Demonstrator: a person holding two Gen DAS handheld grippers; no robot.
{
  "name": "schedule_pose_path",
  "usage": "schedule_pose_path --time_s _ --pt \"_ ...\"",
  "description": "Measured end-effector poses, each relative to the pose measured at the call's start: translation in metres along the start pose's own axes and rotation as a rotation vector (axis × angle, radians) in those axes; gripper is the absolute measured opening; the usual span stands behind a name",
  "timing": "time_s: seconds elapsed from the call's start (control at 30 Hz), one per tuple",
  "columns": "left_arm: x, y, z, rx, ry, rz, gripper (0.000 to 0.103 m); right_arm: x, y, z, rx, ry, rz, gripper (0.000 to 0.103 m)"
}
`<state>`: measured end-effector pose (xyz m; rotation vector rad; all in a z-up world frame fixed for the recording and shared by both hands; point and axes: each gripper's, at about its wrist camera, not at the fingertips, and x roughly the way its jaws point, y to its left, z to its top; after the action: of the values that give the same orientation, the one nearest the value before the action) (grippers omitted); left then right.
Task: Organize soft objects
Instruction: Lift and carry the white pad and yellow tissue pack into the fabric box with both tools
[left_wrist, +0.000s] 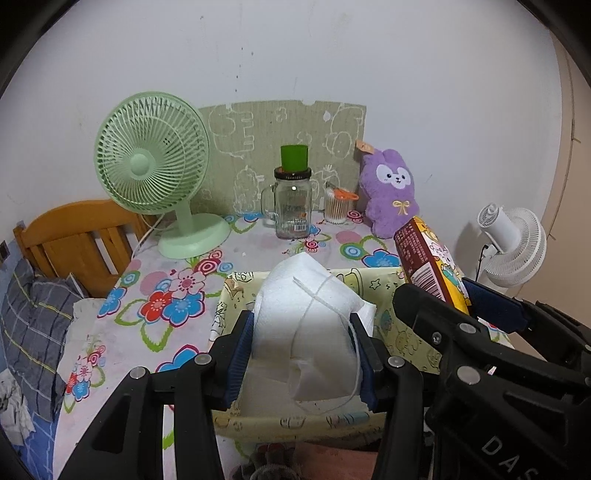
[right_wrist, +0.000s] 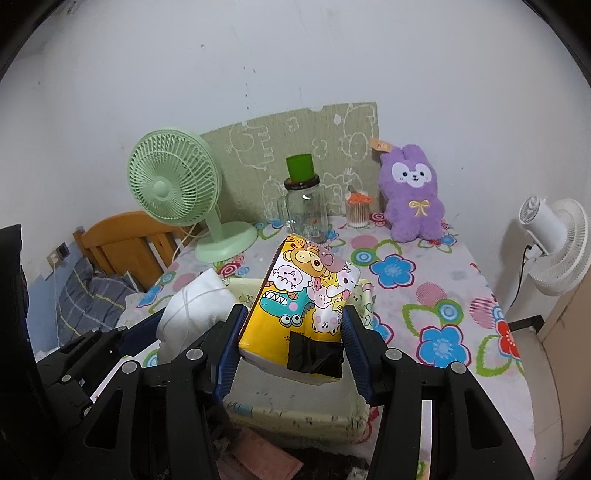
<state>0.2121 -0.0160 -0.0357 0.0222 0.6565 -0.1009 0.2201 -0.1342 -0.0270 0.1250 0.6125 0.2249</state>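
My left gripper (left_wrist: 302, 350) is shut on a white foam bundle (left_wrist: 306, 317) tied with white string, held over a pale yellow fabric basket (left_wrist: 406, 336). My right gripper (right_wrist: 291, 350) is shut on a yellow cartoon-print tissue pack (right_wrist: 306, 299) with a black tape patch, held tilted above the same basket (right_wrist: 295, 410). In the left wrist view the tissue pack (left_wrist: 430, 258) and right gripper (left_wrist: 465, 306) show at the right. In the right wrist view the foam bundle (right_wrist: 192, 306) shows at the left. A purple plush bunny (left_wrist: 391, 192) (right_wrist: 413, 192) sits at the back right of the table.
A green desk fan (left_wrist: 151, 166), a glass mug jar with a green cup on top (left_wrist: 291, 199) and a cotton swab jar (left_wrist: 336, 206) stand at the back of the floral tablecloth (right_wrist: 424, 295). A white fan (right_wrist: 554, 240) is right; a wooden bed frame (left_wrist: 74, 236) is left.
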Motion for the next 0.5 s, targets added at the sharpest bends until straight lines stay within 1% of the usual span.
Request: schedule_pose_path --time_s 0.17,0.37,0.43,0.5 --pt "0.023 0.000 0.003 0.000 0.035 -0.016 0.051 0.021 -0.005 0.002 0.012 0.025 -0.015 0.055" --pt "0.048 0.000 0.000 0.002 0.098 -0.027 0.053 0.047 -0.013 -0.001 0.034 0.079 -0.025 0.055" --pt "0.055 0.001 -0.002 -0.001 0.112 -0.022 0.055 0.055 -0.015 -0.002 0.039 0.104 -0.018 0.055" --pt "0.061 0.001 -0.003 -0.007 0.128 -0.023 0.059 0.063 -0.016 -0.004 0.047 0.124 -0.011 0.055"
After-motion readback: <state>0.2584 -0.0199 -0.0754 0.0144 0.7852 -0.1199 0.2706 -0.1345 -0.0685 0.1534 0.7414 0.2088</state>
